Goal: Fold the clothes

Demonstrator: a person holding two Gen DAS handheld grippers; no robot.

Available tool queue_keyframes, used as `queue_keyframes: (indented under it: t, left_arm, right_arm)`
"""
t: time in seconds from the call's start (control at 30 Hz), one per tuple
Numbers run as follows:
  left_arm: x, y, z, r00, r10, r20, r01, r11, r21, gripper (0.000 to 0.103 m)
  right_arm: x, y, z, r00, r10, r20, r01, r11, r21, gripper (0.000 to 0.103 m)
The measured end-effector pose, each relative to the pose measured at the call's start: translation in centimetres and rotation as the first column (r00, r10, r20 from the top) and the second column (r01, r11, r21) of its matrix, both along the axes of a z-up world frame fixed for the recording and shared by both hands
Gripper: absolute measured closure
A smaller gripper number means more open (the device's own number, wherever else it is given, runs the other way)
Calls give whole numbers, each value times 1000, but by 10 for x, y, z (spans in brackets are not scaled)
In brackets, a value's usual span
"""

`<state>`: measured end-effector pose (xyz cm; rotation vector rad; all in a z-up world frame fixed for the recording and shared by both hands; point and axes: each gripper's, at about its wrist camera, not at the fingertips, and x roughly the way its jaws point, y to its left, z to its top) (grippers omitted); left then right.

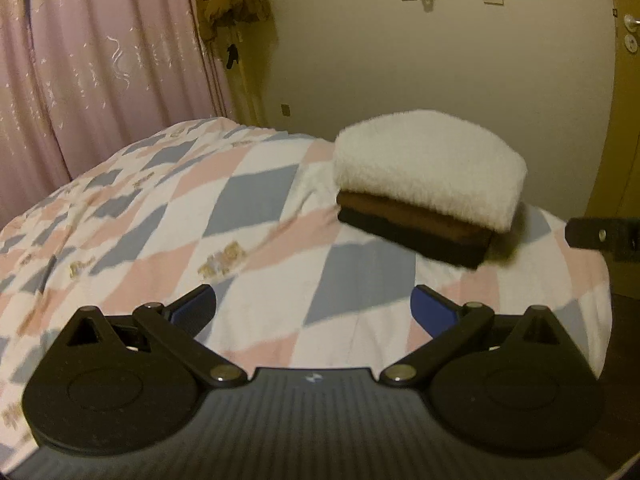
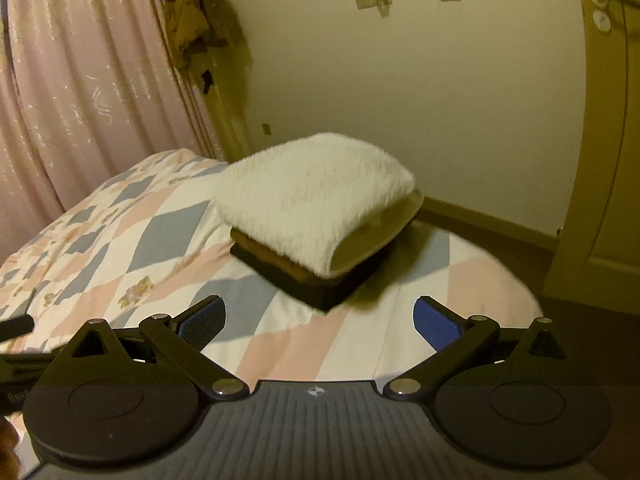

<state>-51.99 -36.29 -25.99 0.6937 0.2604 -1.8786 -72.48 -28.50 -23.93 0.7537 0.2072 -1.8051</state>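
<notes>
No readable words, numbers or brand names appear in either view. The only sign is a small pale emblem, too blurred to make out, printed on the ribbed body of each gripper: on the left gripper (image 1: pixel 314 308) it sits at the top centre of the body, behind the gap between the fingers, and on the right gripper (image 2: pixel 318 318) it sits in the same spot.

Bed (image 1: pixel 256 216) (image 2: pixel 120 240) covered by a quilt (image 1: pixel 168 248) (image 2: pixel 312 344) in pink, grey-blue and white diamonds with small bear prints. Near its far corner, a stack of folded clothes (image 1: pixel 428 192) (image 2: pixel 320 232): black at bottom touching the quilt, brown above, fluffy white on top.
</notes>
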Motion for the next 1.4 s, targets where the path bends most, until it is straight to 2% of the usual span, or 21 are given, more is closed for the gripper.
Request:
queue_keyframes:
  t: [0.13,0.27,0.5,0.73,0.9,1.07,1.23,1.4]
  left_arm:
    - [12,31,-18,1000,20,-11,-20,1000,13,1]
    - [26,71,-14,999,49,-13,-48,999,18,1]
    - [44,128,22,993,111,-24,-112,993,-26,0]
    - [60,171,45,988,131,-76,-134,990,-34,0]
    - [63,195,57,989,113,-96,-118,992,-51,0]
    - [57,211,61,993,87,-73,-92,994,-63,0]
    - [48,222,60,997,71,-43,-74,994,-74,0]
    - [44,217,54,996,69,-49,-71,996,-54,0]
  right_arm:
    - [8,27,-16,1000,5,-29,-6,1000,-26,0]
    - [24,63,-5,998,7,-59,-9,1000,-29,0]
    - [53,127,20,994,20,-109,-26,998,-59,0]
    - [71,175,33,990,3,-141,-13,997,-73,0]
    - [77,194,37,988,-26,-155,14,997,-80,0]
    - [82,209,40,984,-33,-174,12,992,-123,0]
    - [82,210,37,985,-27,-172,10,995,-99,0]
    - [78,205,31,986,-24,-162,11,997,-79,0]
